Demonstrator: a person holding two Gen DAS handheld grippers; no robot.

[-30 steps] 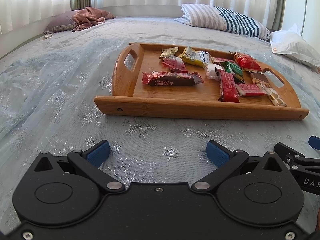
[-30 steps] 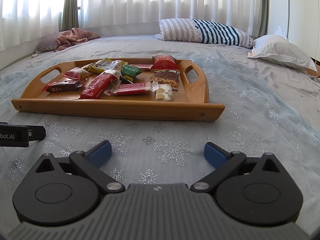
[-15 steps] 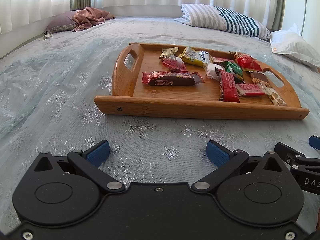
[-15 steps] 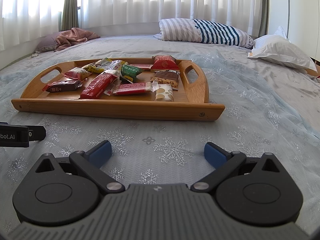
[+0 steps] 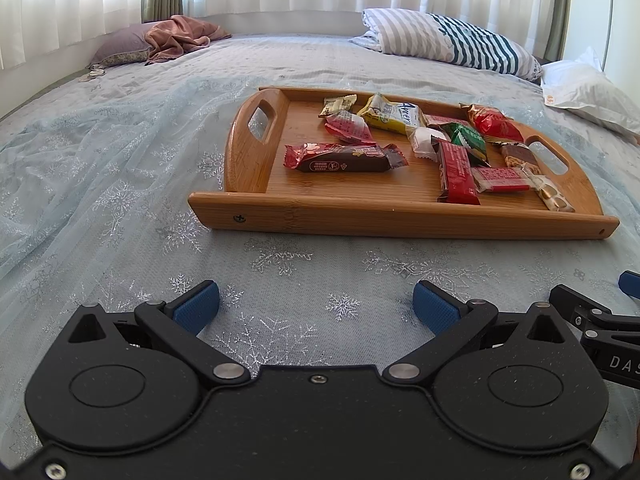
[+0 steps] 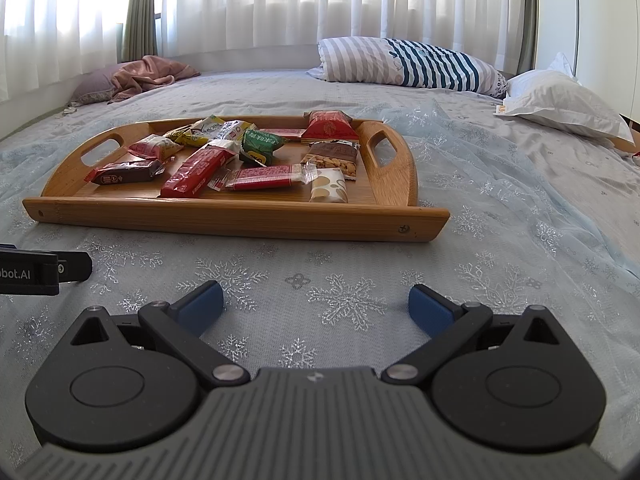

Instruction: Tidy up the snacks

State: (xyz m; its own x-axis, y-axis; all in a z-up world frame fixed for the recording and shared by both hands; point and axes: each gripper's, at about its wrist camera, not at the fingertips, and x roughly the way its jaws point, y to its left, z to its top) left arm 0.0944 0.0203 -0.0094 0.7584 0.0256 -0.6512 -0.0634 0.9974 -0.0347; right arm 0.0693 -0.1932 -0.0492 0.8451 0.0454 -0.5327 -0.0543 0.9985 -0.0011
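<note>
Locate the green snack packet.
The green snack packet lies mid-tray on the wooden tray, toward its far side in the right wrist view, just behind the flat red bar.

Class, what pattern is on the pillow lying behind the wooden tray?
Stripes: pale grey and white at one end of the pillow, dark teal and white at the other. Clearest in the right wrist view.

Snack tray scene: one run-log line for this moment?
left gripper open, empty | right gripper open, empty | snacks on tray | bedspread

Tray (image 5: pixel 400 216) on the bed (image 5: pixel 120 200), snacks (image 5: pixel 340 158) in the tray, pillows (image 5: pixel 452 42) behind it
</note>
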